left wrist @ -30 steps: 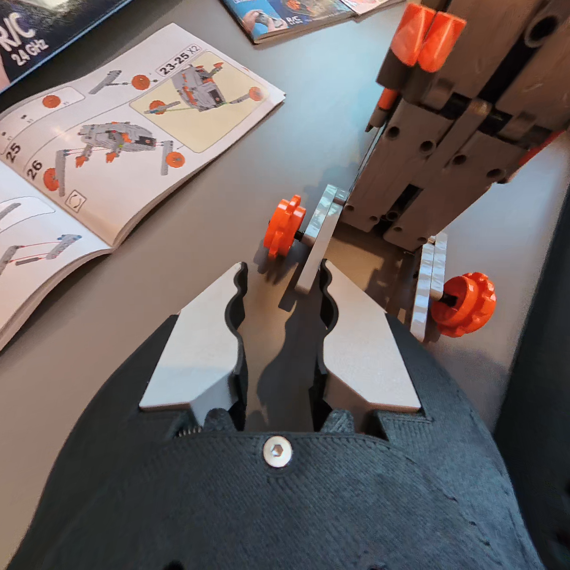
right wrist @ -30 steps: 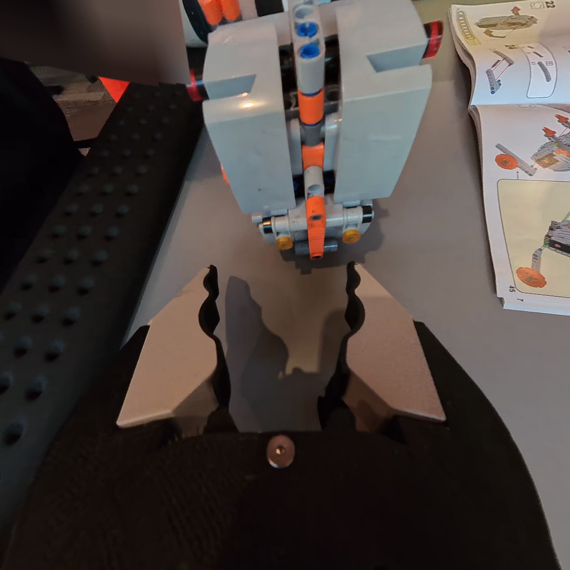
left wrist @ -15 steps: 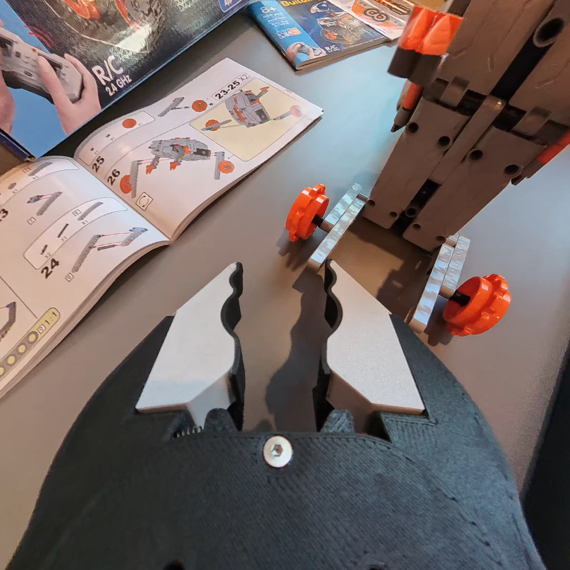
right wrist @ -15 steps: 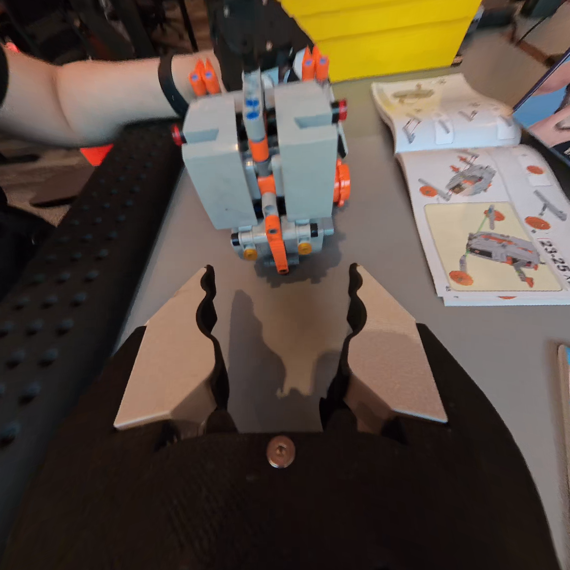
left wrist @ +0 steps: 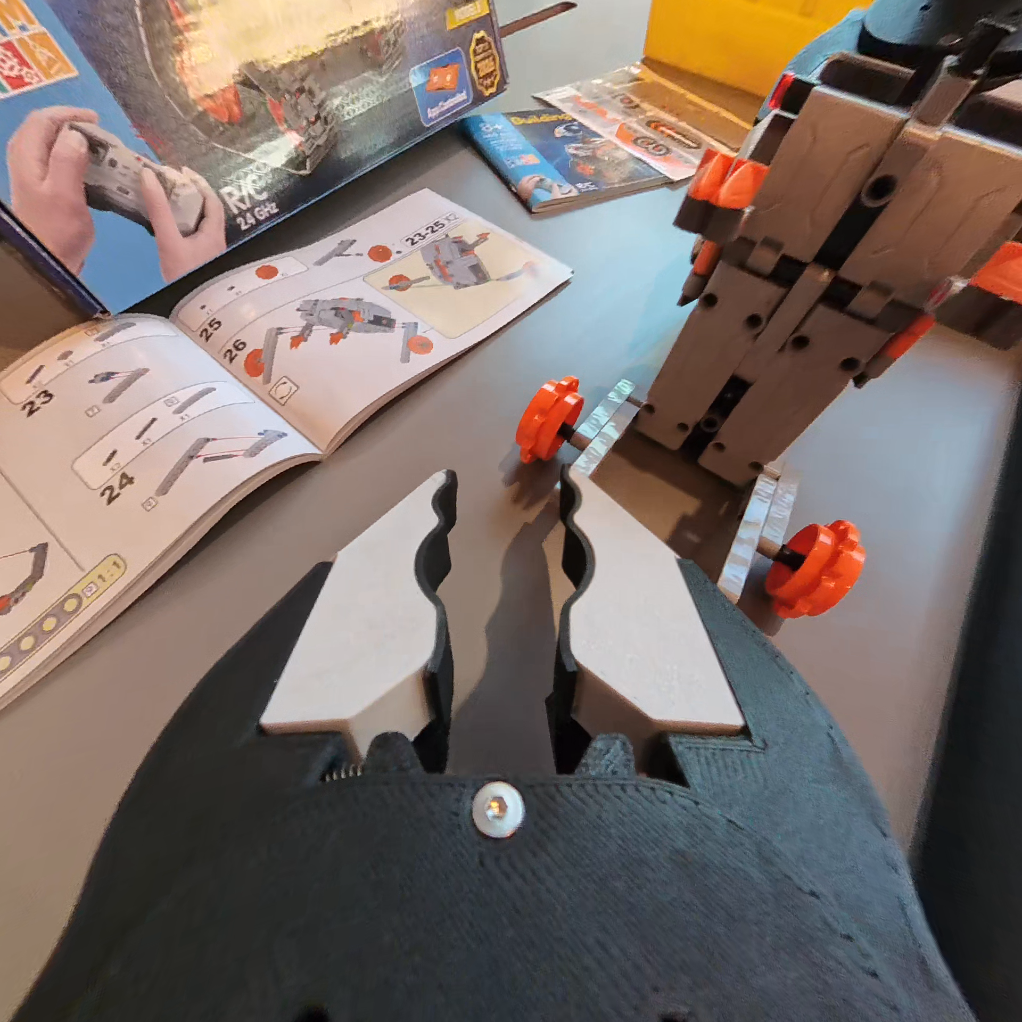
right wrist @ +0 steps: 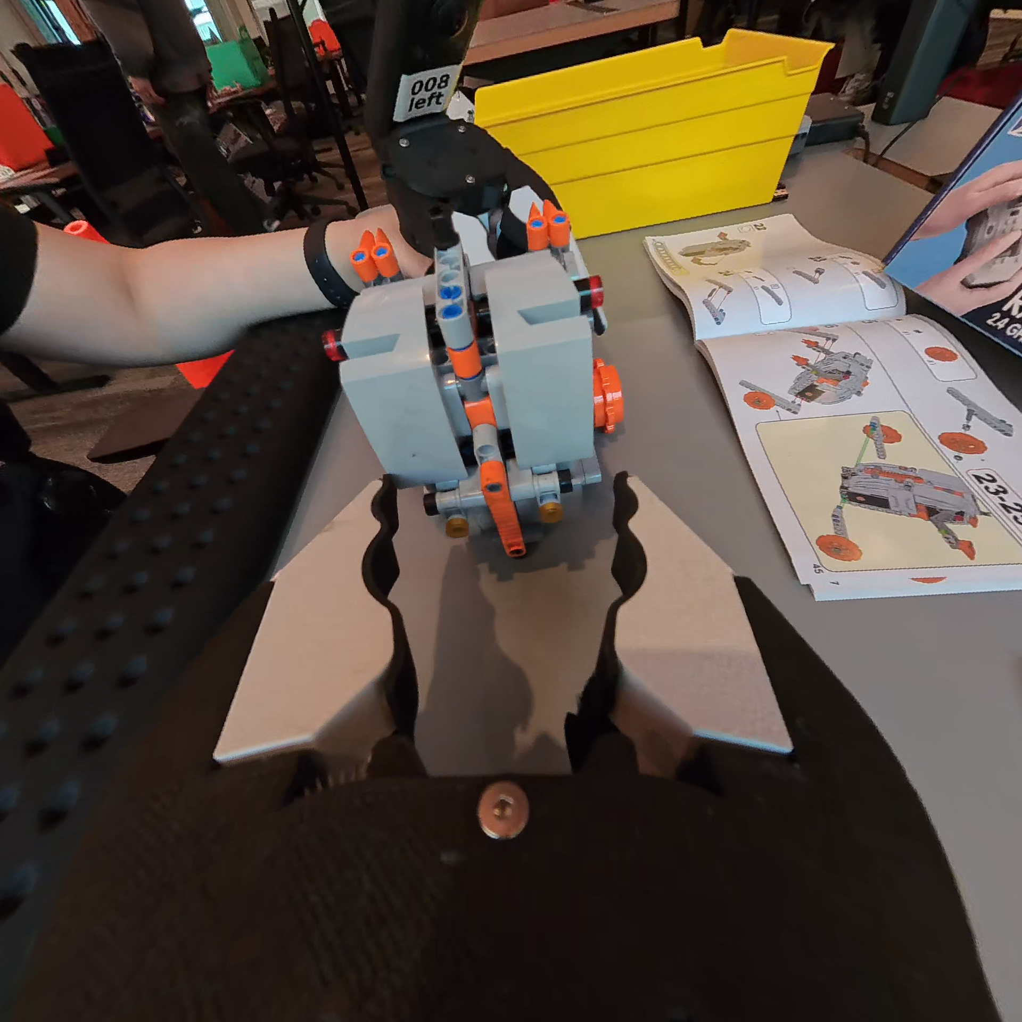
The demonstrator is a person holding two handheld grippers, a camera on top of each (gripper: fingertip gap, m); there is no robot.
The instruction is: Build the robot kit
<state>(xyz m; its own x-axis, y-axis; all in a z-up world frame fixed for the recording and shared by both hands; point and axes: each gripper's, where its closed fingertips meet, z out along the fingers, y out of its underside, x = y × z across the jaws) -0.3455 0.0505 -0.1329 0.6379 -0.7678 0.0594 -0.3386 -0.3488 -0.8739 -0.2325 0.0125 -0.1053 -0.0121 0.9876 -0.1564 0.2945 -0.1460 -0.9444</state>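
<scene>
A grey and orange brick-built model [left wrist: 818, 309] stands on end on the grey table [left wrist: 166, 774]. It also shows in the right wrist view [right wrist: 470, 381]. Two grey beams with orange gear wheels stick out at its base: one wheel [left wrist: 547, 426] just ahead of my left gripper [left wrist: 506, 481], the other [left wrist: 813, 569] to the right. My left gripper is open and empty, close to the nearer beam. My right gripper [right wrist: 503, 486] is open and empty, its tips on either side of the model's lower end. The left gripper [right wrist: 442, 166] shows behind the model.
An open instruction booklet [left wrist: 221, 376] lies left of the model; it also shows in the right wrist view [right wrist: 863, 420]. A blue product box [left wrist: 221, 110], a small leaflet [left wrist: 553, 160] and a yellow bin [right wrist: 652, 127] stand behind. A black studded strip [right wrist: 138, 553] runs along the table edge. Spacing between my two grippers at the tips: around 12 cm.
Both grippers have pulled back and risen, so the model looks smaller and more of the table shows. Both stay open and empty.
</scene>
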